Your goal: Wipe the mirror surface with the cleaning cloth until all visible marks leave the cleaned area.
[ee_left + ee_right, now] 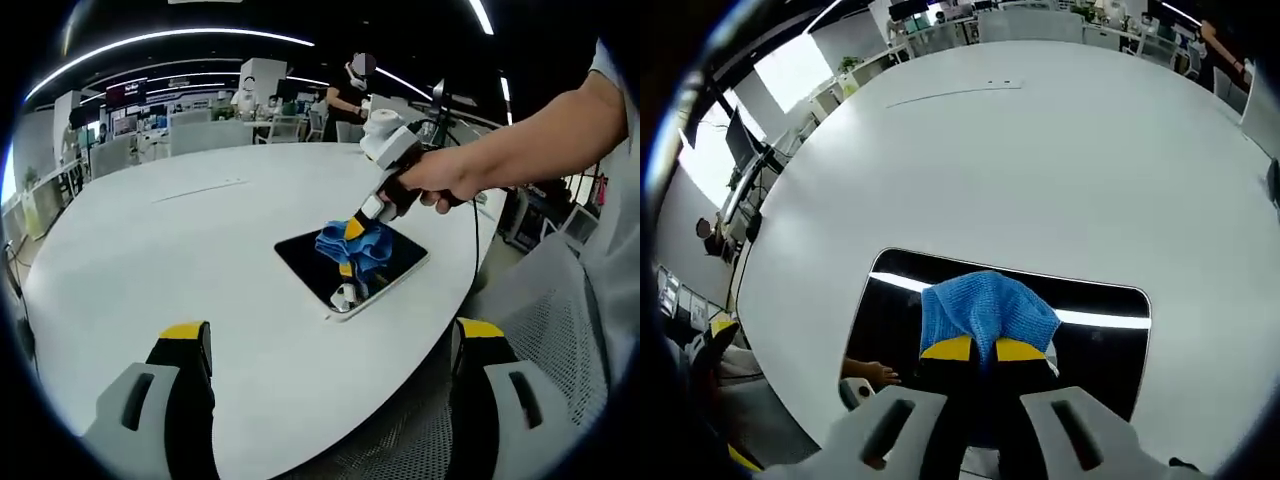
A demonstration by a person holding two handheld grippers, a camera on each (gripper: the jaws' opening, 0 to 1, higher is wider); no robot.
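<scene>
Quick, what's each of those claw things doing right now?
Left gripper: open, holding nothing, above the table.
Right gripper: shut on the blue cloth, pressing it to the mirror.

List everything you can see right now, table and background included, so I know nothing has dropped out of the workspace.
Table: one, white, round, carries the mirror.
Mirror: one, dark reflective rectangle with a pale edge, flat on the table near its edge.
Cleaning cloth: one, blue, bunched on the mirror, pinched by the right gripper.
Mesh chair: one, grey, beside the table edge.
Office desks and chairs: several, pale, in the background behind the table.
Standing person: one, dark top, far side of the room.
Left gripper: one, grey with yellow-tipped black fingers, open, above the table edge.
Right gripper: one, yellow-tipped fingers, shut on the cloth.
Hand: one, holding the right gripper.
</scene>
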